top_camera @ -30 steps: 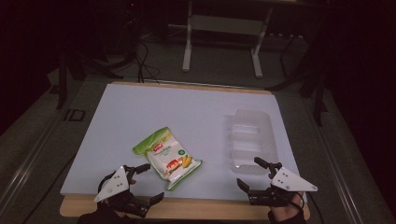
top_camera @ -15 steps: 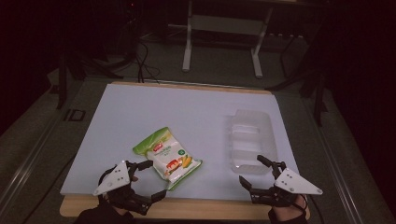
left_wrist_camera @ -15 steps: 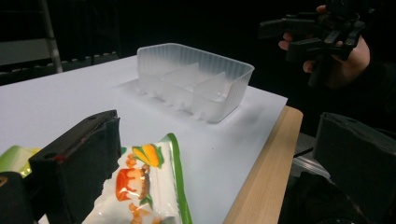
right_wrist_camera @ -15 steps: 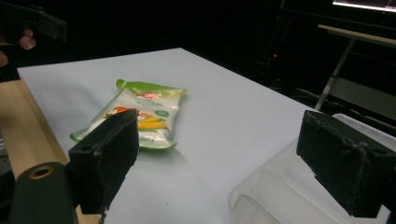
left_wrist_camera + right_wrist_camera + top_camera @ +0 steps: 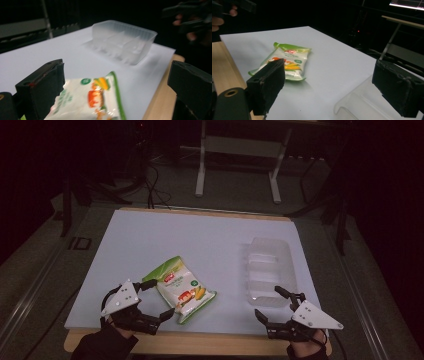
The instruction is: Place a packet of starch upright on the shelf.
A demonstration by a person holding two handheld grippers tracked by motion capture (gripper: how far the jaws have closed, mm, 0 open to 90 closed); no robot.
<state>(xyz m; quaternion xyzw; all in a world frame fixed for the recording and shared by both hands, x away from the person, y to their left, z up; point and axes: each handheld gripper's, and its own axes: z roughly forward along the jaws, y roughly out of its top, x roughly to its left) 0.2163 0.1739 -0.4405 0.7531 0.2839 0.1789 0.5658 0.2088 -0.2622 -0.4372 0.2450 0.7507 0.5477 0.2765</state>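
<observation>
We see both jaws spread wide: our left hand-held gripper (image 5: 158, 298) straddles the snack packet's (image 5: 181, 290) 7 o'clock end; the right hand-held gripper (image 5: 272, 304), empty, sits at the clear tray's (image 5: 269, 270) 6 o'clock.

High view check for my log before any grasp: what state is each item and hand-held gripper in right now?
Snack bag: sealed, lying flat on the white sheet, near end between the left jaws, not clamped.
Clear plastic tray: upright, empty, dividers visible.
Left hand-held gripper: open, jaws straddling the bag's near end.
Right hand-held gripper: open, at the tray's near end, holding nothing.
</observation>
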